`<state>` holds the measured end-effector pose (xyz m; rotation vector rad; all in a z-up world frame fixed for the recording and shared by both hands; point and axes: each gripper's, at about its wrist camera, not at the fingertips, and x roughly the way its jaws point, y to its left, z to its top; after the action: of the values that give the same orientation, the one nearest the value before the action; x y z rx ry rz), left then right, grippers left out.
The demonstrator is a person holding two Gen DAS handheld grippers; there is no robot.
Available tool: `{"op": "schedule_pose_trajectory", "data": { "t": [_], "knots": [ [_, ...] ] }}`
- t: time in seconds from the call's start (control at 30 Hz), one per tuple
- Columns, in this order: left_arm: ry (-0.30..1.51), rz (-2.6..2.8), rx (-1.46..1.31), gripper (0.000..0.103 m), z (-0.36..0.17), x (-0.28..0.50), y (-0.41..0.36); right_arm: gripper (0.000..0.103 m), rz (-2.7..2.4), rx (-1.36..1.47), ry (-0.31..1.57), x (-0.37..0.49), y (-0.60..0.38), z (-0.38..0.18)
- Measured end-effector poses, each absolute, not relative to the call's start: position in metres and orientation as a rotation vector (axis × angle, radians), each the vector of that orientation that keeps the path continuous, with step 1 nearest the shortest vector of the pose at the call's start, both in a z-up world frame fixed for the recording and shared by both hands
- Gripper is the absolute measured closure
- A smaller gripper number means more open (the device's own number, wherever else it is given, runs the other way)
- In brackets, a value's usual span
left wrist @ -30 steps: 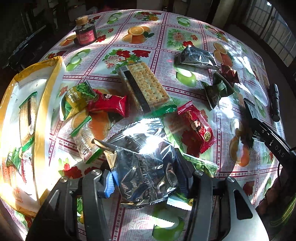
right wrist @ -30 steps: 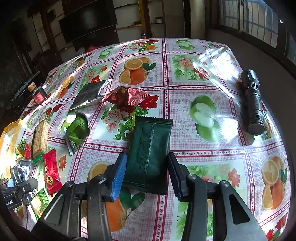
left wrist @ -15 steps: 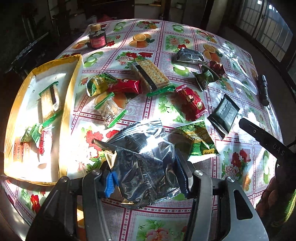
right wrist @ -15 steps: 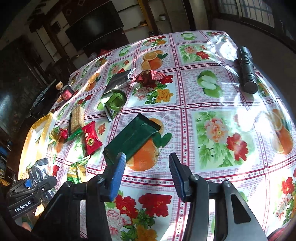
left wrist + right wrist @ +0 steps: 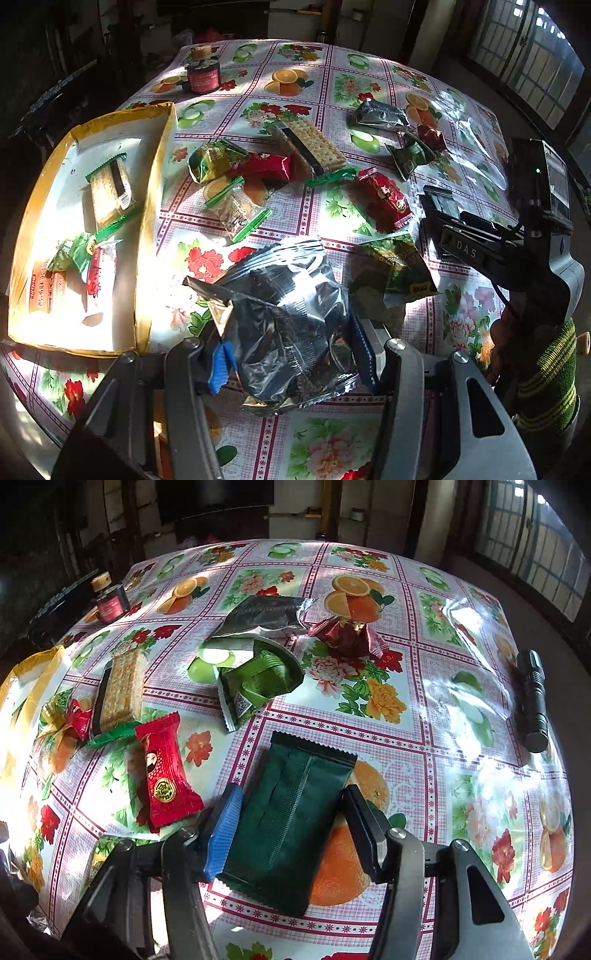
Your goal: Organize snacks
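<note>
My left gripper [image 5: 291, 363] is shut on a crumpled silver foil snack bag [image 5: 288, 317] and holds it above the table, right of the yellow cardboard box [image 5: 153, 206] that holds several snacks. My right gripper [image 5: 293, 827] is open with its fingers on either side of a dark green packet [image 5: 291, 819] lying flat on the tablecloth. It also shows at the right of the left wrist view [image 5: 443, 218]. Loose snacks lie across the table: a cracker pack [image 5: 314, 147], a red packet [image 5: 164, 771], a green wrapper [image 5: 258, 685].
A black flashlight [image 5: 533, 701] lies near the right table edge. A small jar with a red label [image 5: 201, 74] stands at the far left. A silver packet [image 5: 266, 616] and a dark red wrapper [image 5: 343, 635] lie further back.
My left gripper has lifted and pulled back with the silver bag. My right gripper backed away from the green packet, then came back down around it.
</note>
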<state>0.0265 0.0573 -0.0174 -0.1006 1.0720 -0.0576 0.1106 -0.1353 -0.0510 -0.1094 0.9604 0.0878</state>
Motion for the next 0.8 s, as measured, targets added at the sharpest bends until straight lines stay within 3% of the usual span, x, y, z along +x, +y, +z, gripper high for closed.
{"op": "schedule_pose_trajectory", "data": {
  "t": [0.07,0.17,0.23,0.27,0.3,0.8],
  "knots": [
    [1.067,-0.057,-0.095,0.047,-0.018,0.027,0.056,0.056,0.057,-0.065,0.969,0.105,-0.152,-0.049],
    [1.071,-0.069,-0.082,0.047,-0.020,0.028,0.050,0.045,0.010,-0.069,0.960,0.100,-0.159,-0.050],
    [1.067,-0.071,-0.067,0.047,-0.019,0.025,0.047,0.044,0.020,-0.076,0.953,0.100,-0.157,-0.050],
    [1.056,-0.068,-0.057,0.047,-0.017,0.023,0.047,0.048,0.041,-0.084,0.944,0.099,-0.156,-0.050],
    [1.044,-0.062,-0.048,0.047,-0.015,0.021,0.046,0.059,0.069,-0.082,0.934,0.096,-0.155,-0.049],
    [0.935,-0.025,0.055,0.047,0.007,-0.004,0.031,0.059,0.280,0.062,0.770,0.007,-0.165,0.006]
  ]
}}
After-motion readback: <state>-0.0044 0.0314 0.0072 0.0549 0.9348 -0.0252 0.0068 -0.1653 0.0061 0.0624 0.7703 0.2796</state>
